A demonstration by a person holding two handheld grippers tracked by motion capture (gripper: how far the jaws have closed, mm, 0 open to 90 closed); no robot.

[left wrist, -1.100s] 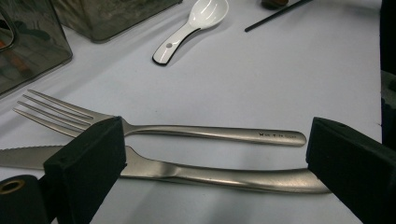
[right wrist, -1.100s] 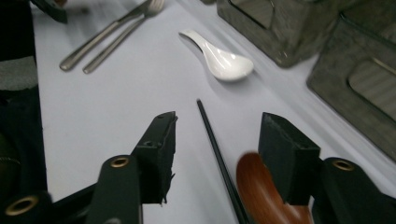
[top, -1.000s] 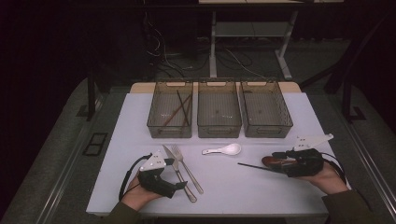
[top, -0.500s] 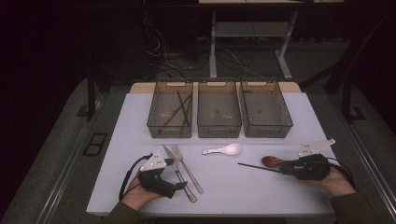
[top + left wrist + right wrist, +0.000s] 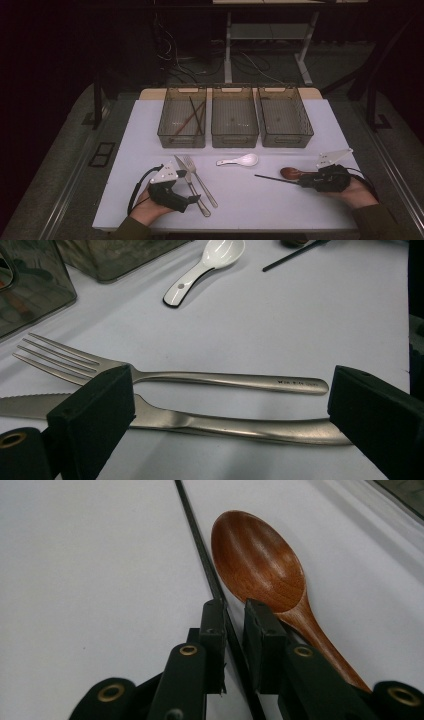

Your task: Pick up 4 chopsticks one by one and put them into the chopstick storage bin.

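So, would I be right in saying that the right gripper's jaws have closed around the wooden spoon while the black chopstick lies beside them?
Not quite: it is the other way round. In the right gripper view the right gripper has its jaws narrowed around the black chopstick, and the wooden spoon lies just beside them on the white table. Whether the pads already pinch the chopstick is hard to tell.

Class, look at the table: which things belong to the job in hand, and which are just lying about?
In the job: black chopstick, between the right tongs, which have just been closing; knife, between the open left tongs; probably the left bin, which holds chopsticks.
Lying about: fork, white spoon, wooden spoon, other two bins.
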